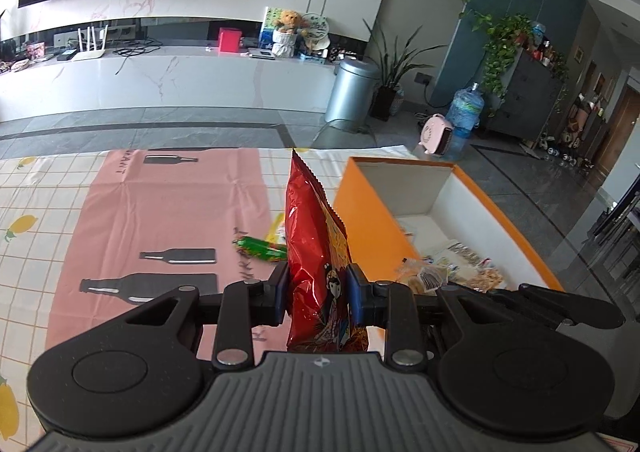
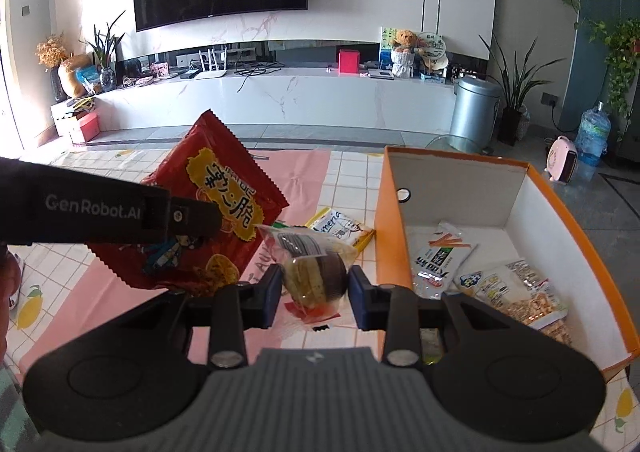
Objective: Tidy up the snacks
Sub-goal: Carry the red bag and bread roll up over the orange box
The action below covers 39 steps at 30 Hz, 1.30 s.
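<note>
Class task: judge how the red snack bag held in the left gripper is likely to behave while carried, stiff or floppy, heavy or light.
The red snack bag probably is light: it stands upright above the left gripper. Its crinkled foil looks semi-stiff and likely slippery.

Both tools share one build. The left tongs (image 1: 318,294) have matte black linkage arms, silver round rivets at the pivots, blue pads on the fingertips (image 1: 357,292), two round black discs at the sides and a grey ribbed plate with a small white logo. The right tongs (image 2: 313,294) match. White "GenRobot.AI" lettering shows on the left tool's black side.
</note>
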{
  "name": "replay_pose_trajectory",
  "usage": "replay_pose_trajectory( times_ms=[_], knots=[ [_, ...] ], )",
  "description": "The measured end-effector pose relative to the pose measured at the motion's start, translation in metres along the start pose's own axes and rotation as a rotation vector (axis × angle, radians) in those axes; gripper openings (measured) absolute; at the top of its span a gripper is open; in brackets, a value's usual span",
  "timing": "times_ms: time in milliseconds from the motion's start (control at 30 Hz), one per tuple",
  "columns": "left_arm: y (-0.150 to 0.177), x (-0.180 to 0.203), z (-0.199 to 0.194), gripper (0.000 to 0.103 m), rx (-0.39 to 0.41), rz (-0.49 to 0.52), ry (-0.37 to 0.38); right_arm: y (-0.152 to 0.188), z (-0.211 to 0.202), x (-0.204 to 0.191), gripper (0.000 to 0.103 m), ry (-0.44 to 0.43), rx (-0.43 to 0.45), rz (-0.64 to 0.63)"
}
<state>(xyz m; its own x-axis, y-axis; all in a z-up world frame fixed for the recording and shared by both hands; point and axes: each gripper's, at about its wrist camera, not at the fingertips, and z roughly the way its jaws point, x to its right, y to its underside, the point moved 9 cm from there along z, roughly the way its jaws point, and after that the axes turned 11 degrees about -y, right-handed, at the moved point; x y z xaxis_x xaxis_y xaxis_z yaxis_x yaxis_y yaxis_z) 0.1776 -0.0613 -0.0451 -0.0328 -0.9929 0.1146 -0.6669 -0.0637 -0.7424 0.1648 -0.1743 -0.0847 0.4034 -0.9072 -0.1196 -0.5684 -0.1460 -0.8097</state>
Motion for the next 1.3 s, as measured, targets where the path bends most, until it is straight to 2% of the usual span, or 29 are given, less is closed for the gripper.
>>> replay_pose_trajectory(
  times_ms=[200,400,700,867,1300],
  knots=[
    [-0.008,0.03,-0.003,0.033,0.014,0.015,0.047,-0.006,-0.02,0.03,0.033,0.067,-0.021,-0.075],
    [-0.021,0.064,0.002,0.033,0.014,0.035,0.101,-0.013,-0.033,0.077,0.033,0.091,-0.064,-0.059],
    [-0.031,0.11,0.021,0.033,0.012,0.116,0.128,-0.018,-0.041,0.137,0.033,0.127,-0.139,-0.033],
    [-0.029,0.134,0.038,0.033,-0.03,0.167,0.192,-0.015,-0.029,0.159,0.033,0.118,-0.203,-0.01],
    [-0.019,0.158,0.097,0.033,-0.105,0.342,0.144,-0.007,0.033,0.193,0.033,0.084,-0.351,-0.11]
  ],
)
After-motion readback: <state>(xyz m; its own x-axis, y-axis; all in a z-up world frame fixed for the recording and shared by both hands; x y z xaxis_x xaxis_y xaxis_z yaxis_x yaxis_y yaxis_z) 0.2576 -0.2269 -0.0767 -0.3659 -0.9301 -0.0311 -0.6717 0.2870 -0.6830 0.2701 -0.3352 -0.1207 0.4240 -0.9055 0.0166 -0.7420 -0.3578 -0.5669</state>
